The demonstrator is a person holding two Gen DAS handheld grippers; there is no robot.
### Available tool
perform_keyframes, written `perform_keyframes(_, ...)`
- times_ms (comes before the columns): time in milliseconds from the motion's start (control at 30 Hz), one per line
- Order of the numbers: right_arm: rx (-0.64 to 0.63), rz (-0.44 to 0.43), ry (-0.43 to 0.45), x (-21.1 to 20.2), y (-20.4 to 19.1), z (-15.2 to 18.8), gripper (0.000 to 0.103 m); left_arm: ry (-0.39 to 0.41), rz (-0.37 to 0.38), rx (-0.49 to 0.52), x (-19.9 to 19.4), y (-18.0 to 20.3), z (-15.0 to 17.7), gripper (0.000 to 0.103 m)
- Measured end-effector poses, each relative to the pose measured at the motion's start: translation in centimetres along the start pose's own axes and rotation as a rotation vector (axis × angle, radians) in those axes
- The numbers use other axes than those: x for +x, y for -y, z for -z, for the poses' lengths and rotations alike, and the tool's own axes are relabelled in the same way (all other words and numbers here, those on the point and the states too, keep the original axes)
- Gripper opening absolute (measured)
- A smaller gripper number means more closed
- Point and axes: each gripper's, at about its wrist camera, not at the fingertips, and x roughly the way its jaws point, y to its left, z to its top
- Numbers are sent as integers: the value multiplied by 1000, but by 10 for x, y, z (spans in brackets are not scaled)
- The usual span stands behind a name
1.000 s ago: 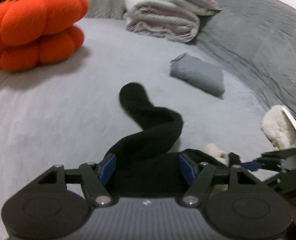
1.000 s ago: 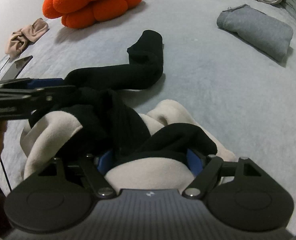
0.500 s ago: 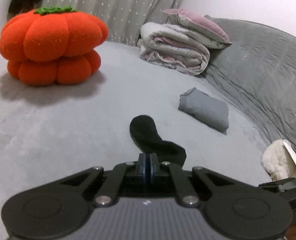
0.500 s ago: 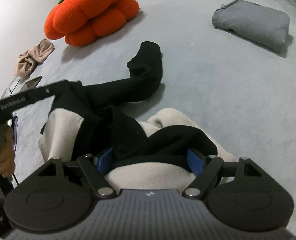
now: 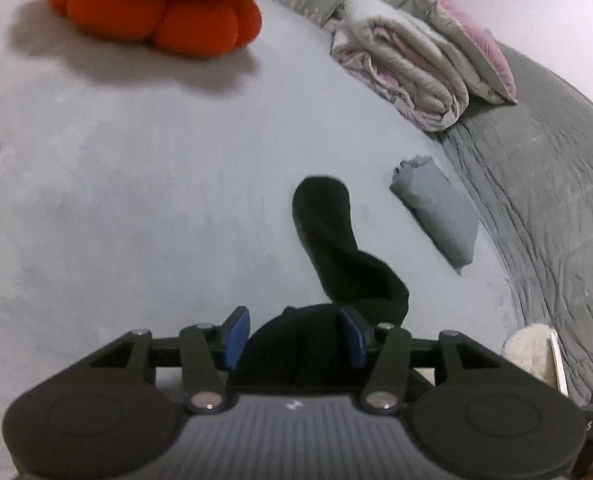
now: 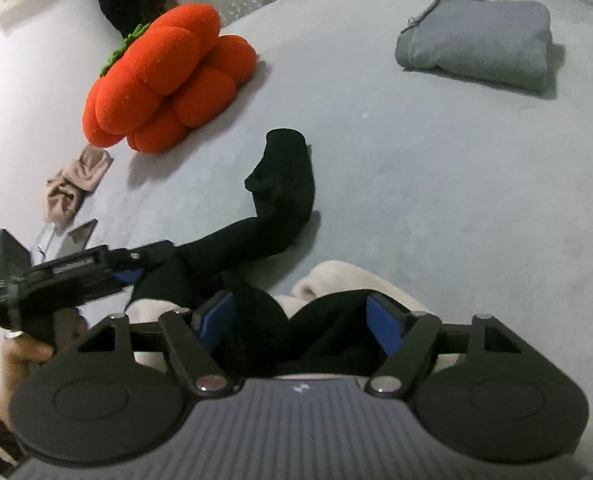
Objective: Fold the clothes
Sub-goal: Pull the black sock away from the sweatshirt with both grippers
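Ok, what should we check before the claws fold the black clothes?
1. Left claw has black cloth between its pads: ok; its jaws are opening.
2. Right claw has black cloth between its pads: ok; its jaws are closing, grip not yet tight.
3. Black garment lies flat: not ok, it is twisted and partly draped over the cream fleece.
4. Space on the grey bed for folding: ok.
5. Orange pumpkin cushion and folded grey garment lie apart from the black garment: ok.
6. Whether the black cloth is one piece: cannot tell.
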Motion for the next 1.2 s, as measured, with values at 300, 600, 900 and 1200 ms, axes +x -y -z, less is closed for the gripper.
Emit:
perform_keyframes(300, -147, 79, -5, 19, -26, 8, 74, -50, -14, 27, 14, 10, 10, 38)
perform_keyframes(600, -225, 92, 95, 9, -34, 4, 73, -19, -32, 45, 1, 15, 12, 27)
perform_keyframes(900, -306, 156, -1, 39, -40, 11, 67, 9, -38, 32, -9, 14, 12, 21)
perform_keyframes(1200, -301, 208, 76, 31, -42, 14, 6, 77, -46, -13, -26, 8, 8, 18)
